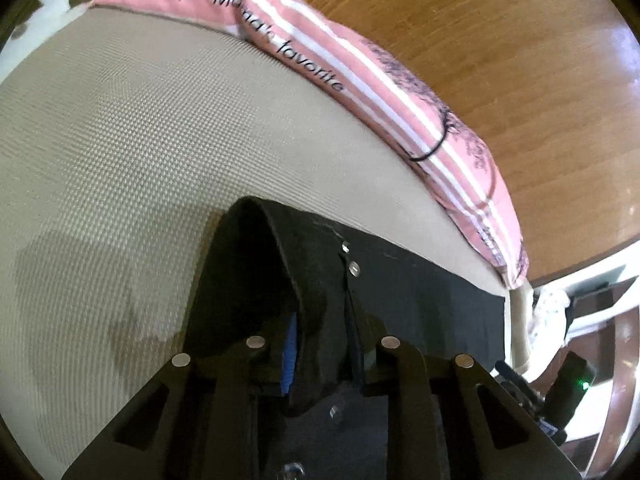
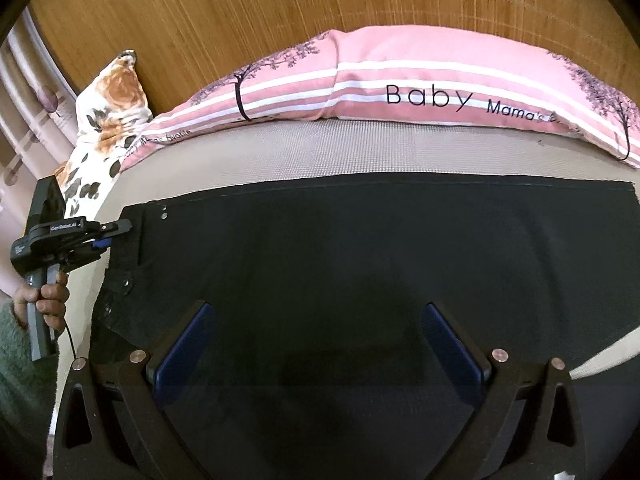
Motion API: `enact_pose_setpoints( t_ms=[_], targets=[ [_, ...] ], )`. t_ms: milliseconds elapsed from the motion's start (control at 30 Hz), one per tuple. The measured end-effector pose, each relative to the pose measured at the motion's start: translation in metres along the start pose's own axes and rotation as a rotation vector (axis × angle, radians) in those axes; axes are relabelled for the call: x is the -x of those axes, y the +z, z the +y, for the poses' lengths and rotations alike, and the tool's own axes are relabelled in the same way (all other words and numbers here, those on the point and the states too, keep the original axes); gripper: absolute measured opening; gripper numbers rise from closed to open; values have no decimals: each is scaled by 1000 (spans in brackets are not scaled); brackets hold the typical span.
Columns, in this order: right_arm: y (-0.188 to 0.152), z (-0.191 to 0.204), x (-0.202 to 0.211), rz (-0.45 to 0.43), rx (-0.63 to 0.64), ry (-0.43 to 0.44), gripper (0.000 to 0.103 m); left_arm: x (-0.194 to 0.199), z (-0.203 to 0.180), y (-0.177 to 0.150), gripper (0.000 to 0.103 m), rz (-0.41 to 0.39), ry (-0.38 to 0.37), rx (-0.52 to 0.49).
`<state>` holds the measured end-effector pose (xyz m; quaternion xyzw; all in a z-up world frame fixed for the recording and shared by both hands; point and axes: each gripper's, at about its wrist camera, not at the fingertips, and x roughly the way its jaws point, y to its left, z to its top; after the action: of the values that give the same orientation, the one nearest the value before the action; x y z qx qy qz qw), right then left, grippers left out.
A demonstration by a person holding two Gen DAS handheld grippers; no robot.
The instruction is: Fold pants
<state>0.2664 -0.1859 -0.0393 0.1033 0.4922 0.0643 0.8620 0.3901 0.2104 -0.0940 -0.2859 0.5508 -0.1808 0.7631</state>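
Note:
Black pants [image 2: 360, 248] lie spread flat on a beige woven mattress [image 2: 280, 152], waistband with metal buttons at the left. My left gripper [image 1: 320, 344] is shut on the waistband edge of the pants [image 1: 400, 280], which folds up between its fingers. It also shows in the right wrist view [image 2: 120, 227], pinching the left waist corner. My right gripper [image 2: 316, 320] is open and empty, hovering over the middle of the pants with its blue pads [image 2: 184, 344] wide apart.
A long pink striped pillow [image 2: 400, 80] printed "Baby" lies along the far edge of the mattress against a wooden headboard [image 2: 240, 8]. A floral pillow [image 2: 108, 120] sits at the far left. The mattress edge [image 1: 516, 320] drops off beside the pants.

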Motion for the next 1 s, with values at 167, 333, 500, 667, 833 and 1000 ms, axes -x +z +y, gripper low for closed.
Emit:
enact_pose_setpoints(
  t_ms=[167,333,500,667,833,1000],
  targets=[
    [2,-3,-6,2,7,7,103,-13,7,20,23,-14,15,25],
    [5,-13,-11,-6,-4,-2,103,-31,1,36,23,-23,29,37],
    [13,-24,-14,-12,-5,0,103,-22,3,28,13,-81,38,33],
    [27,-28,-8,-27,109,-3,103,10,-28,12,9,-203,7,-56],
    [51,-30,-6,25,341,81,103,45,-56,-11,8,-291,-81,-161],
    [81,-27,-29,133,591,136,102,67,-64,-27,8,-343,-156,-199]
  ],
)
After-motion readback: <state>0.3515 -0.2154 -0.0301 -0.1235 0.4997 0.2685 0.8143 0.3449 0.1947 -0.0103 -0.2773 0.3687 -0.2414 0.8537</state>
